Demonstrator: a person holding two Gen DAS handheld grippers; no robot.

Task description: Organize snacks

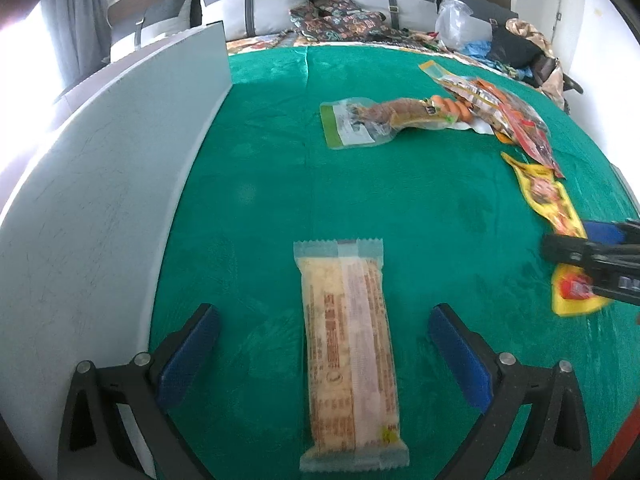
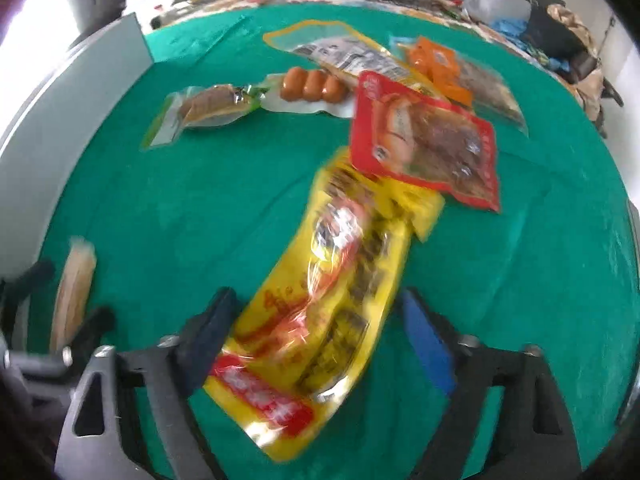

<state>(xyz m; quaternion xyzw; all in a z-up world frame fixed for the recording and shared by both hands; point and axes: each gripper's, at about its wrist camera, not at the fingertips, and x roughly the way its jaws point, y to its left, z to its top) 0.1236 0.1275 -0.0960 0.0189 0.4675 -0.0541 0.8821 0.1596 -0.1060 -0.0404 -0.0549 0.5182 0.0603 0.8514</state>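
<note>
My right gripper point(image 2: 316, 336) straddles the yellow snack pouch point(image 2: 320, 304), jaws apart; next, clamp it. Left gripper point(image 1: 324, 344) gapes over the wafer bar point(image 1: 348, 352).

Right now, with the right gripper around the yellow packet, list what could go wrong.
1. The yellow packet lies diagonally between the right gripper fingers, so it may crumple or slip as they shut.
2. Its far end touches the red packet, which may get dragged along.

Each gripper point(image 1: 324, 330): black frame, blue pads, apparently silver pins.
</note>
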